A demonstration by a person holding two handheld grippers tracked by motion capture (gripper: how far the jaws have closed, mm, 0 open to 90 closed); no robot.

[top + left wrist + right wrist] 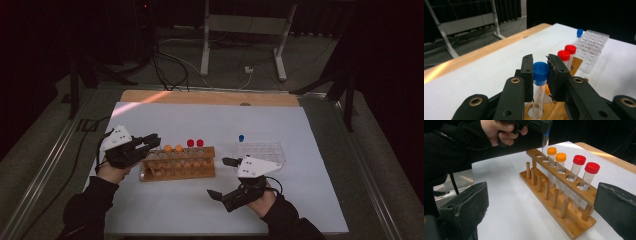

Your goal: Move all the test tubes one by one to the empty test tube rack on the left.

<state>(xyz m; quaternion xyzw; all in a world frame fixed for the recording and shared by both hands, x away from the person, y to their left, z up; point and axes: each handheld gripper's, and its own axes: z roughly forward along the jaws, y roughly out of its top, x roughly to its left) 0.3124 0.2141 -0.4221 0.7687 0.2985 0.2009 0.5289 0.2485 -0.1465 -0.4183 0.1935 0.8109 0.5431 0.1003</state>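
The left gripper (150,141) squeezes a blue-capped tube (540,75) by its cap — the tube stands upright with its bottom end in a hole at the left end of the wooden rack (180,172). Next in the rack come two orange-capped tubes (556,160), then two red-capped tubes (585,168). The right gripper (222,177) rests near the rack's right end, jaws wide apart, holding nothing — just beside a clear tray (262,150).

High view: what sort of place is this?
Probably a lab-style recording bench: a wooden tube rack with capped tubes, a clear well plate, and loose cables on the dark floor behind the table.
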